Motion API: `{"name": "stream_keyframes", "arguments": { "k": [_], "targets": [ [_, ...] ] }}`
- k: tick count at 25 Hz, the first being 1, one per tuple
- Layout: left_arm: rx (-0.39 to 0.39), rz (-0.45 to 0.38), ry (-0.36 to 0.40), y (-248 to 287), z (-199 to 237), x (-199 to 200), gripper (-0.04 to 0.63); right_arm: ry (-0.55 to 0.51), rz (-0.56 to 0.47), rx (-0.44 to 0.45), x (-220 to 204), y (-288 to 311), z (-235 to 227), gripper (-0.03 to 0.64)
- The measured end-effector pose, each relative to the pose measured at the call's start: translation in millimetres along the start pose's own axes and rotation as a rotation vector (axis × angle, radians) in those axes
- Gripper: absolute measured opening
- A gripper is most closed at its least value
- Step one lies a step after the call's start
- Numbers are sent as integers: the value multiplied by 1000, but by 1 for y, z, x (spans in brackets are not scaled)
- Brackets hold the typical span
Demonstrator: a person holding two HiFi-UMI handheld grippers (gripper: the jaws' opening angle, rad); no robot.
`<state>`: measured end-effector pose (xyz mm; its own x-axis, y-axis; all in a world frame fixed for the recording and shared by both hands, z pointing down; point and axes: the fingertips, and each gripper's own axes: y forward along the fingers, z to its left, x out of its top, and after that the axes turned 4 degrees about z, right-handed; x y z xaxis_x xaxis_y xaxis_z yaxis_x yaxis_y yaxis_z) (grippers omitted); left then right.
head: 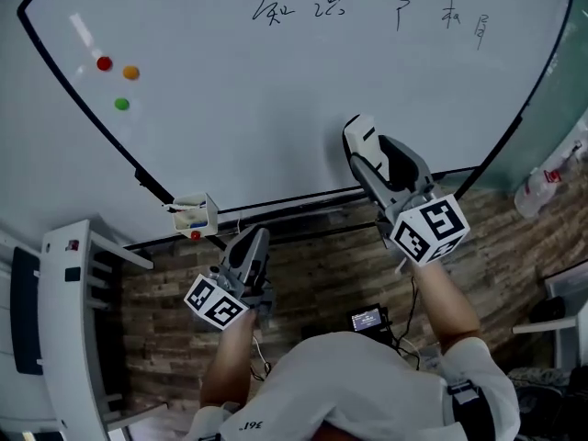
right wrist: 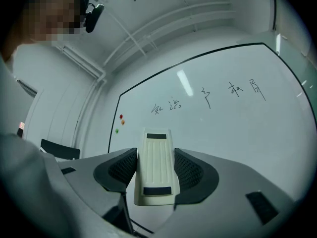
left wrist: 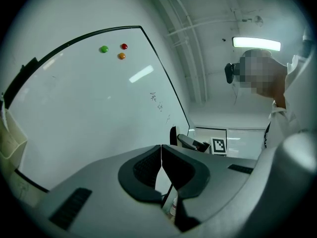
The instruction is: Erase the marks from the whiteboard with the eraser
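The whiteboard [head: 276,108] looks smooth and glossy; the eraser [right wrist: 156,167] is ribbed matt plastic; the floor [head: 322,274] looks like wood planks.

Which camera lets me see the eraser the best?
The right gripper view. The eraser fills the middle, its whole ribbed back showing, clamped between the jaws. The head view shows it only small, sticking out of the right gripper near the whiteboard. The left gripper view does not show it clearly.

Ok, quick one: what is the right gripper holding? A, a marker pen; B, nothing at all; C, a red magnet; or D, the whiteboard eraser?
D: in the right gripper view, the right gripper has its jaws shut on the white eraser.
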<state>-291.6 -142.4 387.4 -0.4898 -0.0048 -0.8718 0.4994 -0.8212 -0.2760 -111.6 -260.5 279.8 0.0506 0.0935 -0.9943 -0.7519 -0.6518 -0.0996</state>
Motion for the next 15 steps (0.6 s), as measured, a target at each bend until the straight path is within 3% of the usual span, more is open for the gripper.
{"name": "stream_keyframes", "arguments": {
  "k": [15],
  "targets": [
    [26, -47, 79, 46, 5, 32, 6, -204, -49, 53, 63, 97, 10, 252]
  ]
}}
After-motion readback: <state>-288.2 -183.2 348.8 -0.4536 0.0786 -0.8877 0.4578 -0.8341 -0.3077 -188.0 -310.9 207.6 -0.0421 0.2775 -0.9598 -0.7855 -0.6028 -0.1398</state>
